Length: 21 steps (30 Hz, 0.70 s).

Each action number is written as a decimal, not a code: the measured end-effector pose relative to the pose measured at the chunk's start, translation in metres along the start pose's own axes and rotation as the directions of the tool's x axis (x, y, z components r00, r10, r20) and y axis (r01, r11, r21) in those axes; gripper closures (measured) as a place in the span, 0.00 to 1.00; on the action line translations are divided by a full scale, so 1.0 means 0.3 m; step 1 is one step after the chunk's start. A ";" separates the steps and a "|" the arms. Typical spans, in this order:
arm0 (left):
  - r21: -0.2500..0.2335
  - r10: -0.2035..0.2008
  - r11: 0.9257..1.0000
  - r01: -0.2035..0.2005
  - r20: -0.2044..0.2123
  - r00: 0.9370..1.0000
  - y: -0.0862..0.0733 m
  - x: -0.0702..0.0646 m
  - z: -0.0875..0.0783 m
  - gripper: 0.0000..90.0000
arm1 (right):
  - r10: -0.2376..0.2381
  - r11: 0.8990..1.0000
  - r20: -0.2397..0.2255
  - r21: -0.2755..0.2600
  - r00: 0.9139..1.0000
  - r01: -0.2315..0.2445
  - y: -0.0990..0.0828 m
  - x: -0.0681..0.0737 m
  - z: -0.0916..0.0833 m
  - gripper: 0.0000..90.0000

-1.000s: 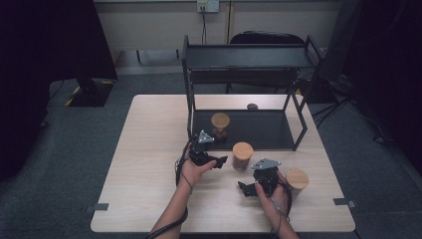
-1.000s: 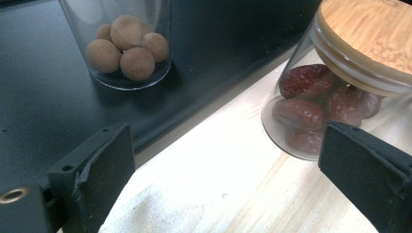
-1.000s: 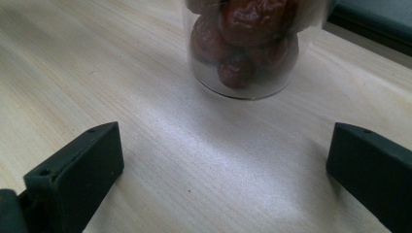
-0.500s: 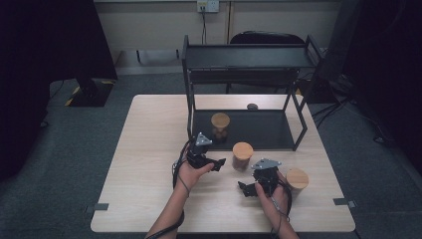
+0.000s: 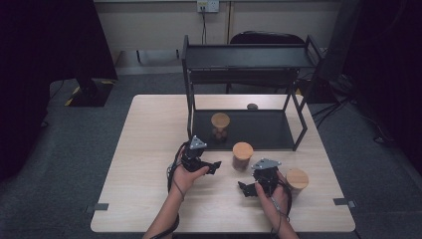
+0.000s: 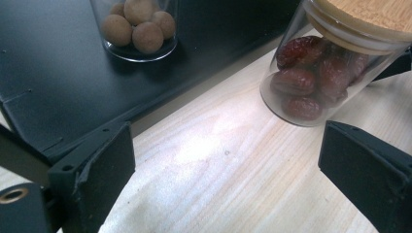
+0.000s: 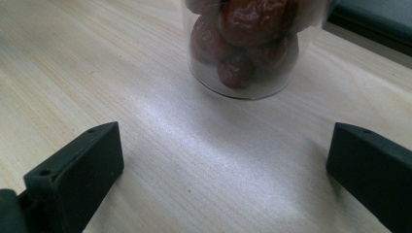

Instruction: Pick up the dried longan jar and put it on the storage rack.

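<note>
A glass jar of red dates [image 5: 242,156] with a wooden lid stands on the table just in front of the black rack. In the left gripper view this date jar [image 6: 330,73] is ahead at the upper right, beyond the jaws. My left gripper [image 5: 215,165] [image 6: 228,160] is open and holds nothing. My right gripper [image 5: 245,188] [image 7: 223,165] is open too, with the date jar [image 7: 250,43] a short way ahead of it. A jar of brown balls [image 5: 220,124] [image 6: 138,26] sits on the rack's lower shelf. A third lidded jar [image 5: 297,180] stands beside my right hand.
The black two-level rack [image 5: 249,55] takes up the table's far middle, its lower shelf [image 6: 58,73] level with the tabletop. A small dark object [image 5: 252,106] lies behind it. Bare wood spreads over the left half of the table [image 5: 144,149].
My left gripper has drifted slightly toward the near left. The right gripper and the jars have stayed where they were.
</note>
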<state>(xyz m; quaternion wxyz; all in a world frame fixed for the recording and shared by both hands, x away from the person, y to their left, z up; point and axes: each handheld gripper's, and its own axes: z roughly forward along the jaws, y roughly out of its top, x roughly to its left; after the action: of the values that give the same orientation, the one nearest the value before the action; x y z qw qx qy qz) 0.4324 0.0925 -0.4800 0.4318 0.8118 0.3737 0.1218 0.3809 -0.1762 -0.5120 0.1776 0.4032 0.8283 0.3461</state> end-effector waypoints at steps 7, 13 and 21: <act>-0.003 0.001 1.000 -0.001 0.004 1.000 -0.019 -0.002 -0.015 0.06 | 0.000 1.000 0.000 0.000 1.000 0.000 0.000 0.000 0.000 0.00; -0.006 -0.003 1.000 0.003 0.003 1.000 -0.038 0.000 -0.029 0.06 | 0.000 1.000 0.000 0.000 1.000 0.000 0.000 0.000 0.000 0.00; 0.000 -0.002 1.000 0.002 0.002 1.000 -0.063 0.006 -0.042 0.06 | 0.000 1.000 0.000 0.000 1.000 0.000 0.000 0.000 0.000 0.00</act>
<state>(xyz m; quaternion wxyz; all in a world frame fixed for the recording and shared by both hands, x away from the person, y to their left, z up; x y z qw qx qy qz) 0.4177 0.1080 -0.4876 0.4325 0.8115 0.3739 0.1204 0.3809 -0.1762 -0.5120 0.1776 0.4032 0.8283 0.3462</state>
